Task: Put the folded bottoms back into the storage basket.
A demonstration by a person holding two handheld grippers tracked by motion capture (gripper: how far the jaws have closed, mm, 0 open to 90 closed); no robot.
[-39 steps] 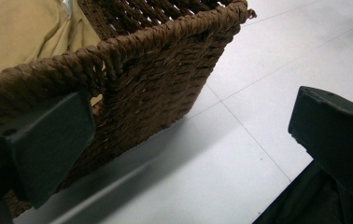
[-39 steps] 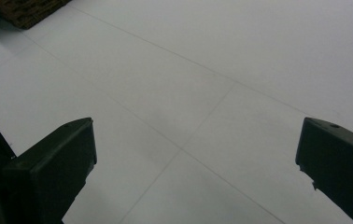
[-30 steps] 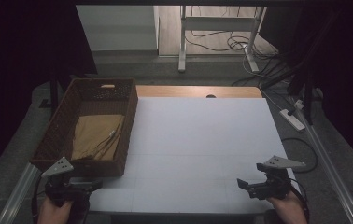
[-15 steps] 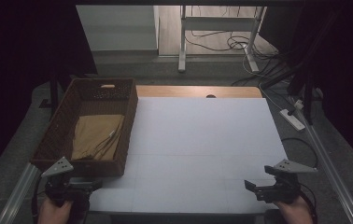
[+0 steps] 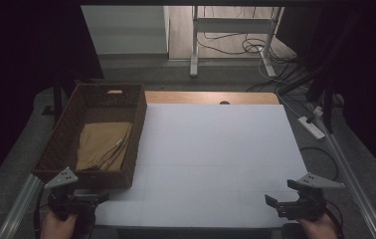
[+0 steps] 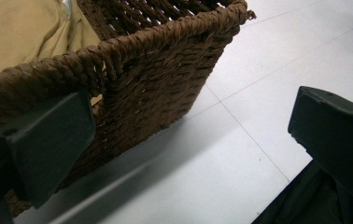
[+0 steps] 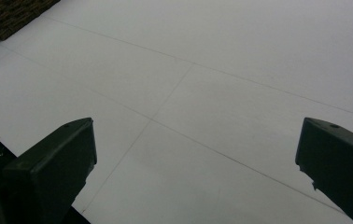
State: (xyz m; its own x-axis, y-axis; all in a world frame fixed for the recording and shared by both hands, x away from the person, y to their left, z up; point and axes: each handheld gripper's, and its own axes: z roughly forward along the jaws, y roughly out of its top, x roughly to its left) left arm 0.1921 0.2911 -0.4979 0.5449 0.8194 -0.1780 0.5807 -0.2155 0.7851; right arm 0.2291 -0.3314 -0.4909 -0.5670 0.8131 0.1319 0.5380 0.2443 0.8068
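— Wicker, dark brown: what sits where from the high view?
— The woven basket stands at the left edge of the white table, with a folded tan cloth lying inside it. The left gripper is held at the near left corner, just in front of the basket; the right gripper is at the near right corner, well apart from it.

— And the left gripper view?
— Its jaws stand wide apart with nothing between them. The basket's near corner rises close ahead, one jaw overlapping its wall; whether it touches, I cannot tell. The cloth shows over the rim.

— The right gripper view?
— Jaws spread wide, holding nothing, over bare table. A basket corner sits far off.
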